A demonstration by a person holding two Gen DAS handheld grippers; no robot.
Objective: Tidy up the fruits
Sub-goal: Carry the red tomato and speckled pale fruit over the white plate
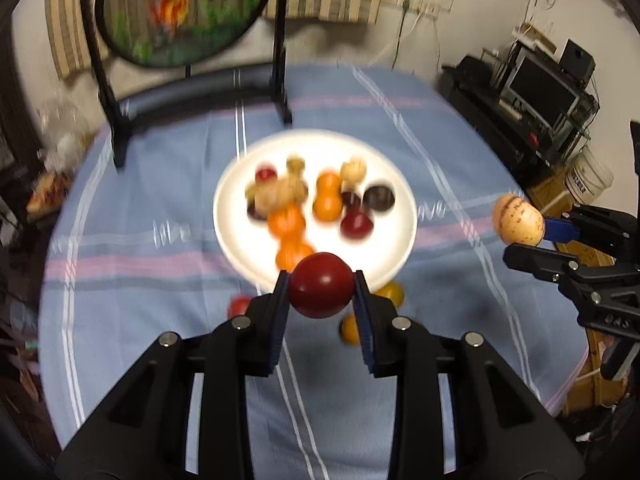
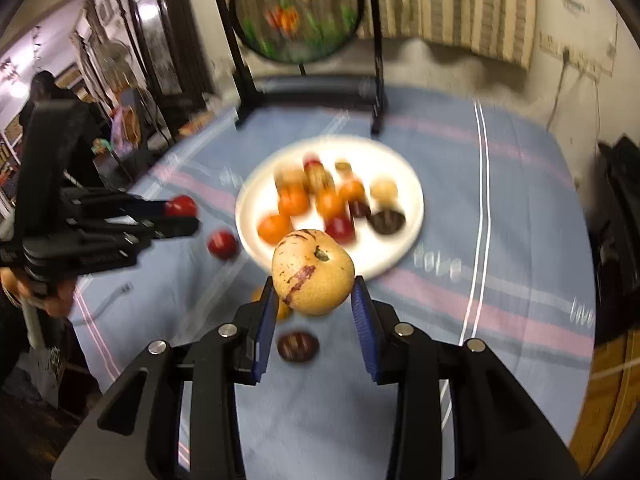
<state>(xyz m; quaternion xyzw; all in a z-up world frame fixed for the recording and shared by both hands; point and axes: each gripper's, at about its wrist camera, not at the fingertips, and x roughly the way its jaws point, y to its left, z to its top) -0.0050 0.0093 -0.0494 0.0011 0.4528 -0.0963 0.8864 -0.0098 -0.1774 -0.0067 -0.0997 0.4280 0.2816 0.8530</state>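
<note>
A white plate (image 1: 384, 256) (image 2: 404, 240) holds several small fruits, orange, red, dark and tan. My left gripper (image 1: 321, 285) is shut on a dark red round fruit (image 1: 320, 284) above the plate's near rim; it shows at the left of the right wrist view (image 2: 182, 206). My right gripper (image 2: 314, 284) is shut on a tan speckled fruit (image 2: 313, 272) above the near rim; it shows at the right of the left wrist view (image 1: 518, 220). Loose fruits lie on the cloth: a red one (image 2: 221, 243), a dark one (image 2: 298, 346), yellow-orange ones (image 1: 390, 293).
A blue striped cloth (image 1: 160, 264) covers the round table. A black stand with a round painted panel (image 1: 180, 8) stands behind the plate. Dark shelves with electronics (image 1: 532, 92) are at the right. A person's hand (image 2: 52, 300) holds the left gripper.
</note>
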